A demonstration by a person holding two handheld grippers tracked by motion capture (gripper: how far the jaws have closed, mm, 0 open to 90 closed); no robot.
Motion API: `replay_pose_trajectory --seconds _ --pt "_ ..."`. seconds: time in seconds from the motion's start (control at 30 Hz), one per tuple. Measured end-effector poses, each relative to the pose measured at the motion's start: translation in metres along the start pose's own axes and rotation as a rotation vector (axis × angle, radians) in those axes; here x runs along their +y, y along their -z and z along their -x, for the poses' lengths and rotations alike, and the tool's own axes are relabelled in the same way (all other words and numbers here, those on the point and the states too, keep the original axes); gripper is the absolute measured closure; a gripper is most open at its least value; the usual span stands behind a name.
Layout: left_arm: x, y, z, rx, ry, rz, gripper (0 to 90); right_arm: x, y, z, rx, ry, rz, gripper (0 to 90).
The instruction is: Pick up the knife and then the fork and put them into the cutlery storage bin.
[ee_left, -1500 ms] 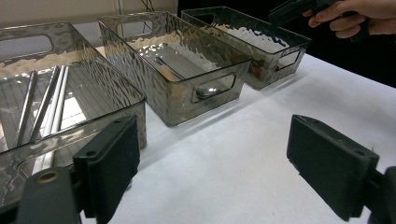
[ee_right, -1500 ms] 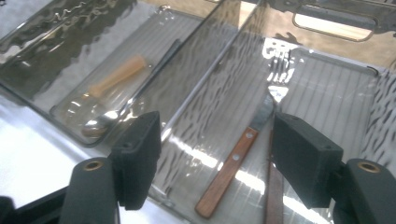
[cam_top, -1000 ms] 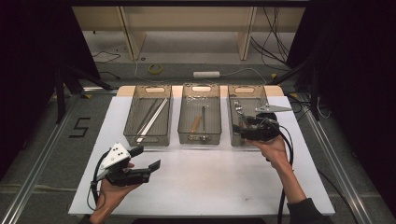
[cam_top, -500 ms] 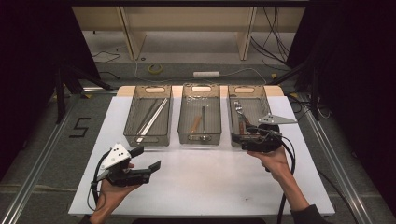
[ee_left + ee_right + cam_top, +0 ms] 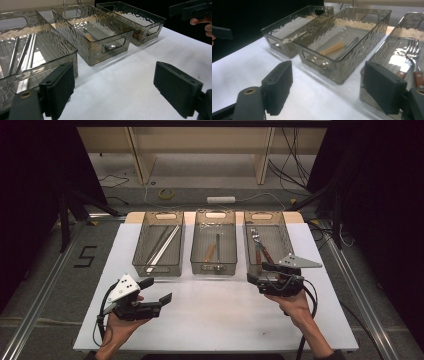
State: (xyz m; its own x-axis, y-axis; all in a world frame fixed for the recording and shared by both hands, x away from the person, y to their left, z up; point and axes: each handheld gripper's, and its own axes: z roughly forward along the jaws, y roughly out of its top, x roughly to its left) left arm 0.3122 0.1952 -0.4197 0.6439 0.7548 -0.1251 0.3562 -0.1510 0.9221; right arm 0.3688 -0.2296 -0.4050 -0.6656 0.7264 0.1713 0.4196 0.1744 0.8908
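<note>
**Both grippers empty at the near edge of the bins**

Three clear bins stood side by side on the white tabletop (image 5: 215, 305), and the middle bin (image 5: 214, 242) serves here as the landmark. It held a wooden-handled utensil (image 5: 210, 253) and a dark metal piece beside it. The left bin (image 5: 161, 245), just left of the middle bin, held long metal rods (image 5: 162, 246). The right bin (image 5: 267, 242), just right of it, held a fork (image 5: 412, 50) and red-handled cutlery (image 5: 262, 254).

The right gripper (image 5: 261, 272) hung at the near end of the right bin, to the right of and nearer than the middle bin, jaws spread wide with nothing between them. The left gripper (image 5: 155, 290) was held over bare tabletop, nearer than the left bin and to the left of the middle bin, its jaws likewise wide apart and empty. Each was gripped in a hand that entered from the near side.
</note>
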Motion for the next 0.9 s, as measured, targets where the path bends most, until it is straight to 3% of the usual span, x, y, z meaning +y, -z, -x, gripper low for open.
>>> replay_pose_trajectory --seconds 0.27,0.9 --pt "0.0 0.0 0.001 0.0 -0.005 -0.004 16.6 -0.008 0.003 -0.01 0.017 0.029 0.0 25.0" --pt "0.0 0.0 0.0 -0.006 0.006 0.0 16.6 -0.027 0.015 -0.025 0.048 0.04 0.022 24.0"
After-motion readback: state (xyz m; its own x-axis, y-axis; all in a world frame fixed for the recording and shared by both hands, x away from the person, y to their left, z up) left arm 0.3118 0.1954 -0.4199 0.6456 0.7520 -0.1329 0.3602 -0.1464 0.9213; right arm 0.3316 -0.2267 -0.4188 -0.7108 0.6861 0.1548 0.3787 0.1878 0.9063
